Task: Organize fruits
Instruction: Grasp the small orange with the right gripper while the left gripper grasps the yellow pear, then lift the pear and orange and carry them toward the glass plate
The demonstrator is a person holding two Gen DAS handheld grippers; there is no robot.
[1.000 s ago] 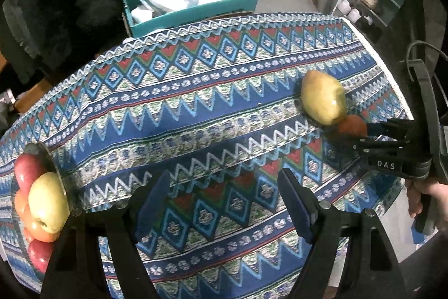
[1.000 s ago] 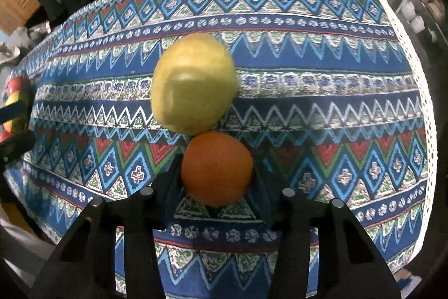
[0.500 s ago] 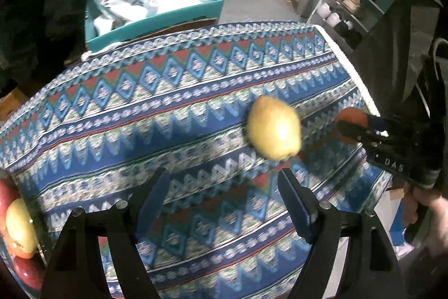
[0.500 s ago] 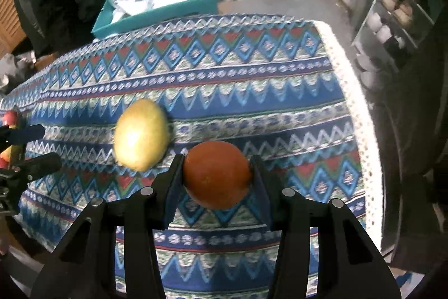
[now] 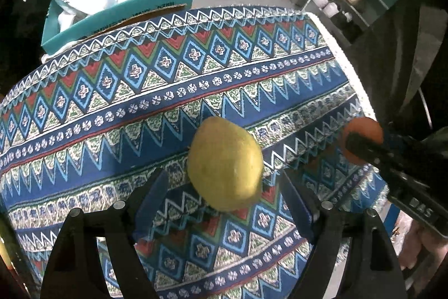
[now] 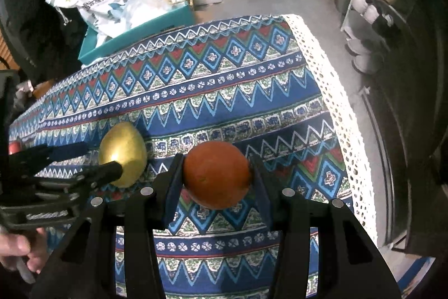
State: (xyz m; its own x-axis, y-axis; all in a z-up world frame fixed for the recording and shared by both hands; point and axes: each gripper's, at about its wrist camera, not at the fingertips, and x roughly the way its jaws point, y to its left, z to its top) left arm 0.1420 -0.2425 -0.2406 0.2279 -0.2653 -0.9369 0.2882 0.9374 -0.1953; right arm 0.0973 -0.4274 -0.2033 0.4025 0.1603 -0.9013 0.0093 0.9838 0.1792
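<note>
My right gripper (image 6: 215, 175) clamps the round orange fruit (image 6: 217, 174) above the patterned-cloth worktop (image 6: 224, 102); my left gripper (image 5: 224, 198), wide, straddles the yellow-green pear (image 5: 225, 163) lying there, which may roll if one finger (image 5: 152, 194) nudges first.

Table, covered edge to edge by a patterned cloth (image 5: 173, 80) in blue, red, green and white zigzag and diamond bands with a white lace border (image 6: 336, 91) down its right side; one yellow-green pear (image 5: 225, 163) lying directly on the cloth near the right end
</note>
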